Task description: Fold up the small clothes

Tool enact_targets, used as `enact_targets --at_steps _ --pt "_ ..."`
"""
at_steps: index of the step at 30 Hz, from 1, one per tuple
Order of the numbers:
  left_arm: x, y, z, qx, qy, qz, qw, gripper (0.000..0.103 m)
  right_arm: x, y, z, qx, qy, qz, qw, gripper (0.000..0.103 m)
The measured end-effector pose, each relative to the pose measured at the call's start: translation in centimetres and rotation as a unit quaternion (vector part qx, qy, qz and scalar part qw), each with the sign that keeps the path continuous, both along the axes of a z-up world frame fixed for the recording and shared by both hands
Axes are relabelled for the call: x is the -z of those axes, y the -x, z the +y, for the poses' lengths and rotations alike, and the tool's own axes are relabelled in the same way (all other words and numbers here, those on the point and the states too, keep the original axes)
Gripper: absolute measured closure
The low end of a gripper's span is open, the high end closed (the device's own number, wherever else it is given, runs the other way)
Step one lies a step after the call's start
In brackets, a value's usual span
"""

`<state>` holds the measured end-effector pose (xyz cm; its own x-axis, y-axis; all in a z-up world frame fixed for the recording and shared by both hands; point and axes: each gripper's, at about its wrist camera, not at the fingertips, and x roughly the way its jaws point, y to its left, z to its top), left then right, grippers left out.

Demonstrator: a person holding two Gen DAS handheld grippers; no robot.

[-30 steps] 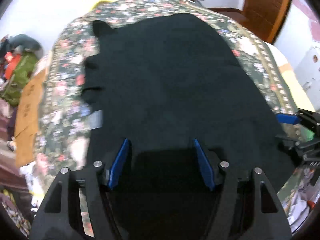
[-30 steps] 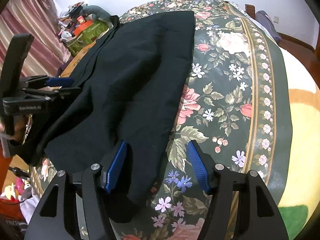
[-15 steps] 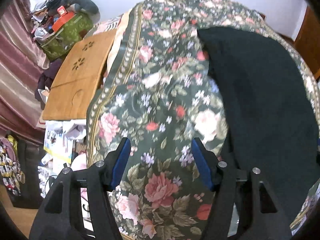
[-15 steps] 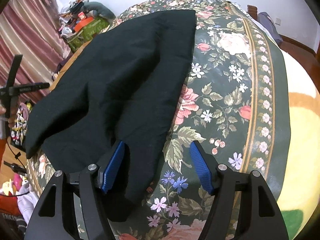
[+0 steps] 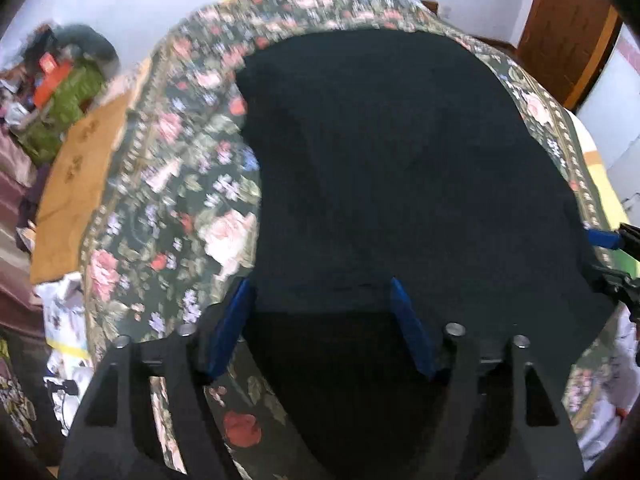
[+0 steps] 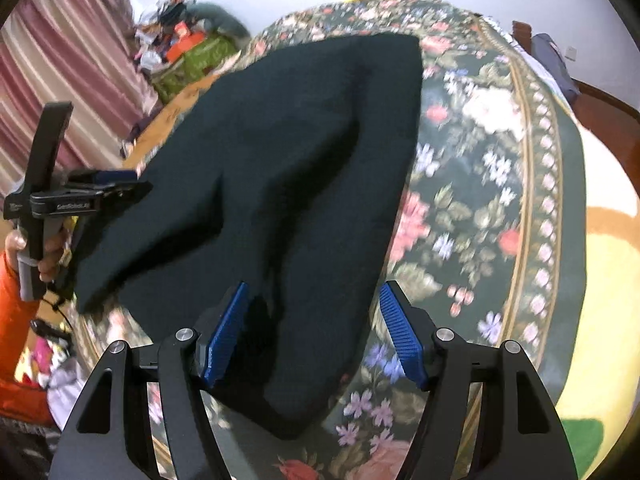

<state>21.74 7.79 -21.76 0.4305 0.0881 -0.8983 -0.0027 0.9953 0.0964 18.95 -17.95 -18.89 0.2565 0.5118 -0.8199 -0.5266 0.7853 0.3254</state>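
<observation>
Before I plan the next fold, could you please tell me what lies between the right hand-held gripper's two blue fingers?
In the right wrist view, the near end of the black garment lies between the open blue fingers, on the floral bedspread.

Even, bright daylight, no hard glare. Left wrist view has heavy motion blur: floral bedspread (image 5: 168, 184) and clutter at left are smeared. Right wrist view is sharper near centre, smeared toward the far edge. Black garment (image 6: 288, 184) is underexposed, folds barely readable, with deep shadow near the blue finger pads (image 6: 224, 340). Strong fisheye bending and dark vignette corners in both.
</observation>
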Motion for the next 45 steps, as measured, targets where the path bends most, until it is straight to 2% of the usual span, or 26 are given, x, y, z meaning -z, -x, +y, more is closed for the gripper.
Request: enact_targets --at_steps 2,6,9,10,12,15,18,20,22,24,29,30,33,35,39,43,45 --pt "-0.1 0.5 0.7 -0.009 -0.004 0.004 0.9999 0.023 0.3 0.2 -0.5 0.007 -0.004 0.005 1.000 0.039" --pt "-1.5 2.4 2.4 -0.027 0.026 0.008 0.9993 0.024 0.0 0.8 -1.7 0.015 -0.015 0.007 1.000 0.039" --pt "-2.7 4.3 3.1 -0.033 0.055 -0.002 0.9979 0.026 -0.5 1.5 -2.2 0.014 -0.030 0.003 0.999 0.047" --pt "-3.0 5.2 3.3 -0.035 0.076 -0.003 0.9965 0.028 -0.6 1.7 -2.3 0.014 -0.032 0.002 0.999 0.050" --pt "-2.9 5.9 3.4 -0.036 0.103 0.005 0.9940 0.042 -0.7 1.8 -2.2 0.013 -0.034 0.000 0.999 0.052" --pt "-2.3 7.0 3.1 -0.034 0.143 0.024 0.9889 0.052 -0.3 1.9 -1.6 0.010 -0.029 0.000 1.000 0.055" --pt "-1.1 7.8 2.4 -0.032 0.178 0.053 0.9821 0.057 0.1 2.2 -1.3 0.006 -0.024 0.003 1.000 0.060" --pt "-0.9 8.4 1.9 -0.030 0.171 0.047 0.9836 0.057 0.1 2.4 -1.2 0.005 -0.023 -0.003 1.000 0.061" --pt "-1.0 8.8 1.2 -0.027 0.166 0.040 0.9850 0.066 0.2 2.4 -1.3 0.005 -0.023 -0.005 1.000 0.064" --pt "-1.1 9.1 0.9 -0.026 0.153 0.034 0.9873 0.089 0.3 2.4 -1.2 0.002 -0.019 -0.008 1.000 0.068" --pt "-2.9 9.9 0.8 -0.024 0.134 -0.005 0.9907 0.095 0.4 2.4 -1.1 -0.005 -0.008 -0.017 1.000 0.083" --pt "-3.4 10.0 0.9 -0.024 0.132 -0.013 0.9908 0.101 0.4 2.3 -1.0 -0.007 -0.005 -0.018 1.000 0.084" --pt "-5.1 10.2 1.4 -0.030 0.097 -0.047 0.9937 0.101 0.3 2.4 -0.9 -0.017 0.009 -0.025 0.999 0.089" --pt "-5.5 10.2 2.1 -0.037 0.091 -0.054 0.9937 0.101 0.3 2.4 -1.0 -0.020 0.014 -0.027 0.999 0.092" --pt "-3.9 10.0 3.1 -0.045 0.095 -0.034 0.9939 0.101 0.3 2.8 -1.0 -0.024 0.030 -0.043 0.998 0.096" --pt "-0.7 9.6 3.1 -0.051 0.088 0.012 0.9948 0.098 0.5 2.7 -1.6 -0.018 0.032 -0.036 0.999 0.097" --pt "-0.8 9.8 3.6 -0.056 0.089 0.006 0.9944 0.087 0.4 2.7 -2.0 -0.015 0.034 -0.030 0.999 0.097"
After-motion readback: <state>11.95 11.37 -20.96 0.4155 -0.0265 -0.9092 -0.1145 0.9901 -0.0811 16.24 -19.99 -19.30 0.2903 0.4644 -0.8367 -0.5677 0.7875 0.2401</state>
